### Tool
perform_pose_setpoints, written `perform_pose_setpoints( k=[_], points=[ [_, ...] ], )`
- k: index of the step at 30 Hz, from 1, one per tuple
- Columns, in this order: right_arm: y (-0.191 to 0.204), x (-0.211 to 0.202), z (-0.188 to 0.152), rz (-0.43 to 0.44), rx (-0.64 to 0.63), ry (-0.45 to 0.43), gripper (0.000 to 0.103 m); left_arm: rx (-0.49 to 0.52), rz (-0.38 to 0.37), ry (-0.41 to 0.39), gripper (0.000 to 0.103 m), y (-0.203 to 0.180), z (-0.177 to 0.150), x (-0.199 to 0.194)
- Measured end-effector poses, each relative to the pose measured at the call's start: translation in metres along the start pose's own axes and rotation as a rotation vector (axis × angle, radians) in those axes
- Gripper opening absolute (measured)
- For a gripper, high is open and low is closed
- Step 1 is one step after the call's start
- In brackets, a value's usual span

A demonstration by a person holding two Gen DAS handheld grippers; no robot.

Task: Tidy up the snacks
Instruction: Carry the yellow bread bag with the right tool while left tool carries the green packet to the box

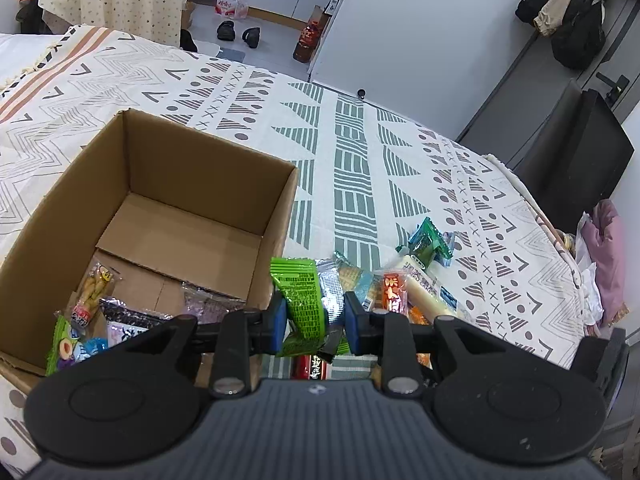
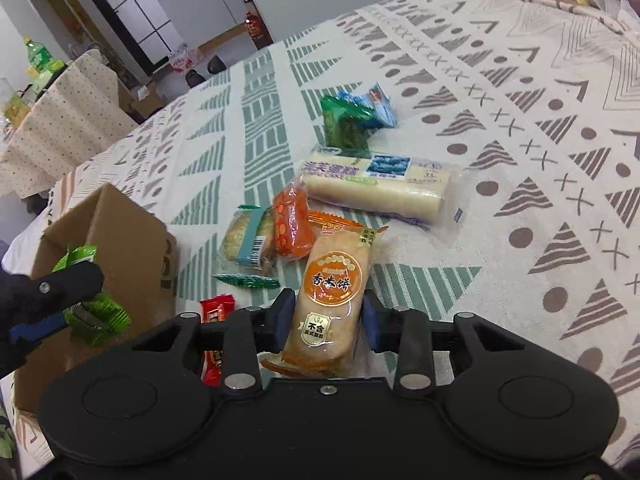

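**Both tongs loaded, box partly filled**

Left gripper (image 1: 316, 316): narrow, its blue pads clamped on a green snack packet (image 1: 302, 300) that stood up between them at lower centre of the left wrist view. The packet hung by the near right corner of the cardboard box (image 1: 208, 160), over the rim edge rather than clearly inside.

The box filled the left half of that view, open-topped. Several snack packs (image 1: 90, 300) lay in its lower left corner; the far part of the floor was bare cardboard.

Right gripper (image 2: 326, 320): narrow, pads pressed on both sides of an orange rice-cracker pack (image 2: 332, 300), seen at lower centre of the right wrist view. No earlier frame to compare. Whether the pack was lifted off the patterned cloth (image 2: 520, 160) I could not tell.

Loose snacks on the cloth, centre of the right wrist view: a long white cake bar (image 2: 380, 188), a green-and-blue packet (image 2: 352, 120) above it, an orange pack (image 2: 290, 226), a cracker pack with a barcode (image 2: 248, 240), a thin green sachet (image 2: 246, 281), a red packet (image 2: 216, 312) at the gripper's left finger.

At the left edge of that view the left gripper showed again with its green packet, in front of the box.
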State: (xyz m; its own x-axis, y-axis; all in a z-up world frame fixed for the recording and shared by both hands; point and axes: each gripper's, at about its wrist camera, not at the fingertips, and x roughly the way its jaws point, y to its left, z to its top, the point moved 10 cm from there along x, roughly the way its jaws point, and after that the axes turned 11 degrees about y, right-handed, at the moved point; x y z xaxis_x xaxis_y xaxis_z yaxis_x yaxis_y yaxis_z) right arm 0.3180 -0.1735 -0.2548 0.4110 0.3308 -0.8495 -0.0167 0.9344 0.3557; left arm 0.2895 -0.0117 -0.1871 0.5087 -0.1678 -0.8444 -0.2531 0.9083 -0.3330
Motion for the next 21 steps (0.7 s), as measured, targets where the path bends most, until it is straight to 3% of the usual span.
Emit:
perform_pose_setpoints(
  k=[21],
  points=[
    [0.052,-0.058,0.006,0.061,-0.049,-0.089,0.034,-0.028,-0.050,-0.085,0.028,0.007,0.008,-0.044]
  ],
)
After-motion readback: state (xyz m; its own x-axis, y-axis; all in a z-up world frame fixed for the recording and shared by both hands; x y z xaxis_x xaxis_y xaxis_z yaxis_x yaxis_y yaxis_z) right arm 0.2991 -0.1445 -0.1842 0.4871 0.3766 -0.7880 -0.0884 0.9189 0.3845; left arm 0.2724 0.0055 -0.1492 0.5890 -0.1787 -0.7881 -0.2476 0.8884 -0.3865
